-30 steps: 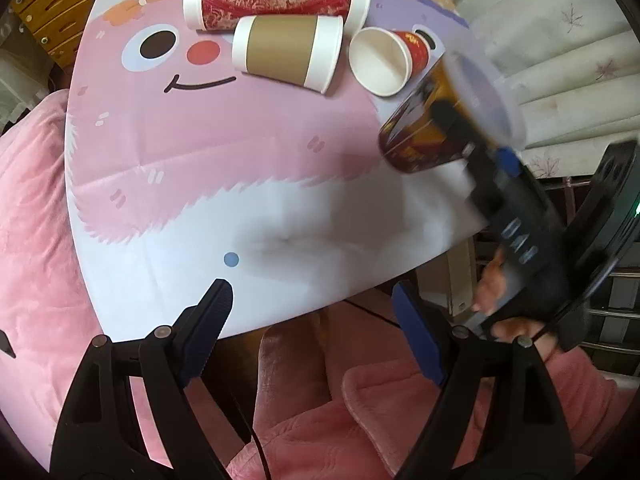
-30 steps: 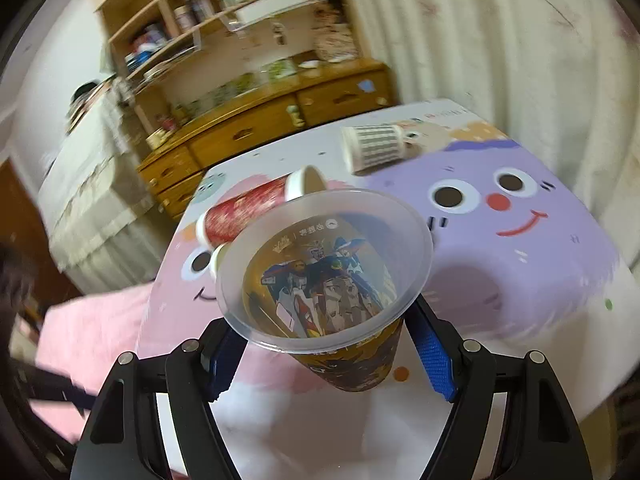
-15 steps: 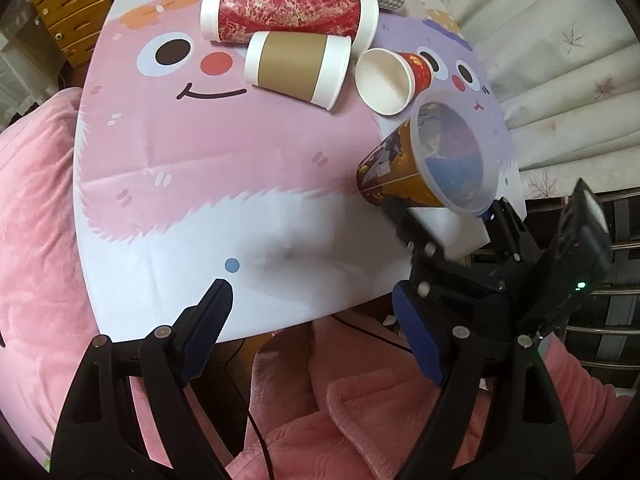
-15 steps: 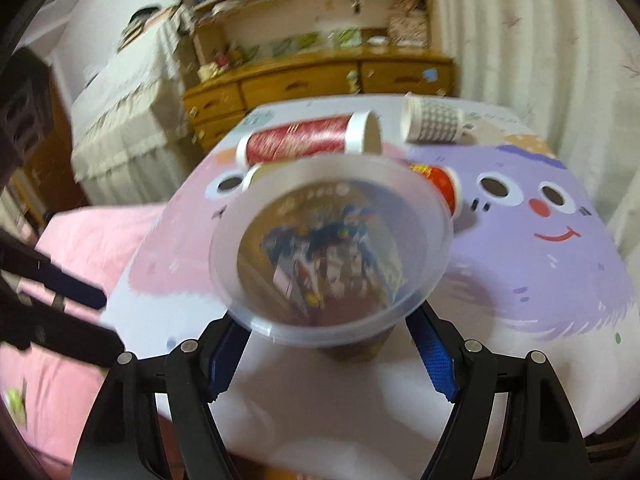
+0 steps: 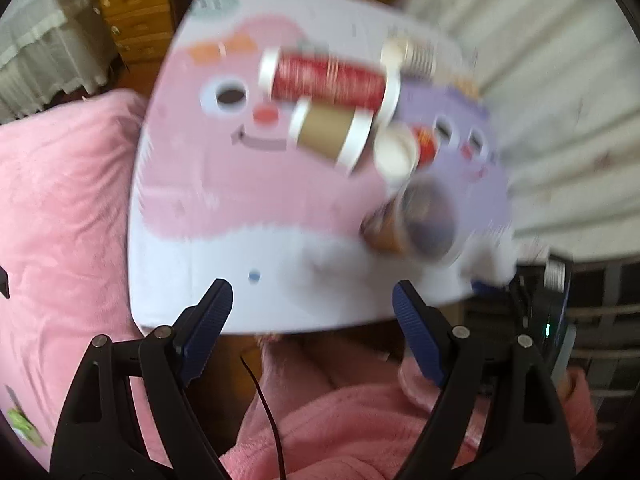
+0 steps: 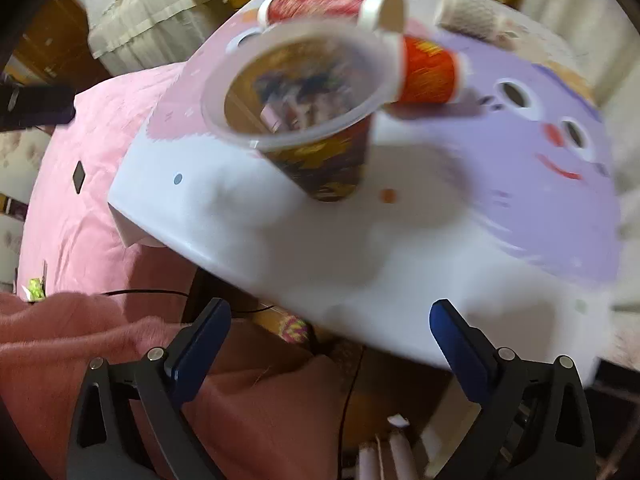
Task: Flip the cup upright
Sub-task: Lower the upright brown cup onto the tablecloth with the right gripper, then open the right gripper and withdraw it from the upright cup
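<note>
A clear plastic cup with a dark cartoon print (image 6: 308, 120) stands upright on the white front part of the table, mouth up; it also shows blurred in the left wrist view (image 5: 416, 220). My right gripper (image 6: 330, 334) is open and empty, pulled back off the table's front edge, apart from the cup. My left gripper (image 5: 312, 314) is open and empty, held over the near table edge to the cup's left.
Several cups lie on their sides behind it: a tall red one (image 5: 328, 80), a brown one (image 5: 330, 132), a small red-orange one (image 6: 430, 70), a grey checked one (image 6: 468, 12). Table with cartoon cloth (image 6: 500, 200). Pink bedding at left (image 5: 60, 200).
The right gripper set the printed cup down upright on the table, opened, and pulled back toward the front edge. The left view has shifted and is blurred.
</note>
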Action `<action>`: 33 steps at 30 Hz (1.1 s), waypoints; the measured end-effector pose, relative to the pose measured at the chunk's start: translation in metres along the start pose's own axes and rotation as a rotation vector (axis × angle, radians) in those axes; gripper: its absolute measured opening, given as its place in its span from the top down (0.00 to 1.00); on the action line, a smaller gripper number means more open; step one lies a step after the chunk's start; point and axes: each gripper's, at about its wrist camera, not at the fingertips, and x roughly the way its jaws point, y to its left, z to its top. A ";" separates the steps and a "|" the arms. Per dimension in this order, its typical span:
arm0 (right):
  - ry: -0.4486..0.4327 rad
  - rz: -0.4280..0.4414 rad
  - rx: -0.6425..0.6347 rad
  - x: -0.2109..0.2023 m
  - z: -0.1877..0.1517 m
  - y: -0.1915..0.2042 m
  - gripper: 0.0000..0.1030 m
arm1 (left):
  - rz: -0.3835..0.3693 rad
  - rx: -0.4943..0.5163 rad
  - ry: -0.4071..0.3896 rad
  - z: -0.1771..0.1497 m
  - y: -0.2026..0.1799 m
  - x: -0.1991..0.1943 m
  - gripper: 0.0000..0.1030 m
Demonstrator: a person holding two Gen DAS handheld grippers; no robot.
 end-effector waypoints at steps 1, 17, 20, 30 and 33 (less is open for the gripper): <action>-0.002 -0.014 -0.004 -0.016 0.001 -0.003 0.01 | -0.001 -0.003 -0.036 0.005 -0.004 -0.012 0.22; -0.157 -0.010 0.131 -0.197 0.034 0.008 0.00 | 0.008 0.031 -0.238 0.000 -0.078 -0.103 0.22; -0.234 0.005 0.209 -0.219 0.030 0.006 0.00 | 0.035 0.048 -0.292 -0.010 -0.089 -0.110 0.22; -0.422 -0.158 0.318 -0.232 -0.010 0.007 0.01 | 0.186 0.108 -0.406 -0.046 -0.104 -0.092 0.22; -0.452 -0.190 0.328 -0.230 -0.020 0.003 0.01 | 0.199 0.122 -0.425 -0.053 -0.107 -0.088 0.20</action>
